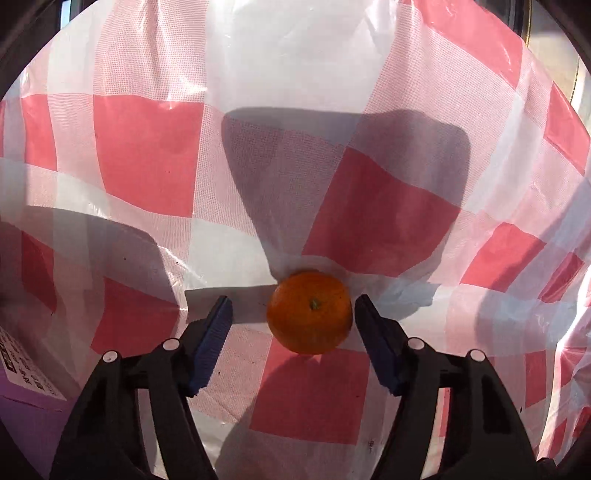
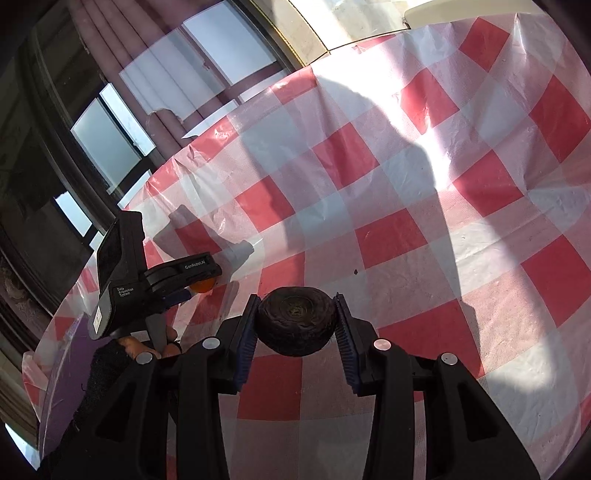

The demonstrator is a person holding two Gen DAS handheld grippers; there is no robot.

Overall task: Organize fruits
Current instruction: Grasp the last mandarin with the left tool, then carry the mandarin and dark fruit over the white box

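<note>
An orange mandarin (image 1: 309, 313) lies on the red-and-white checked tablecloth (image 1: 147, 155). My left gripper (image 1: 293, 308) is open around it, the right pad touching or nearly touching its side, the left pad apart from it. In the right wrist view the left gripper (image 2: 201, 282) shows at the left with the mandarin (image 2: 203, 286) under its fingers. My right gripper (image 2: 297, 306) is shut on a dark, wrinkled round fruit (image 2: 297, 321) and holds it above the tablecloth (image 2: 406, 229).
The table's far edge (image 2: 192, 147) runs along a window and curtain at the left. A purple box with a white label (image 1: 26, 373) sits at the lower left. A pale object (image 2: 461, 11) lies beyond the table's top right edge.
</note>
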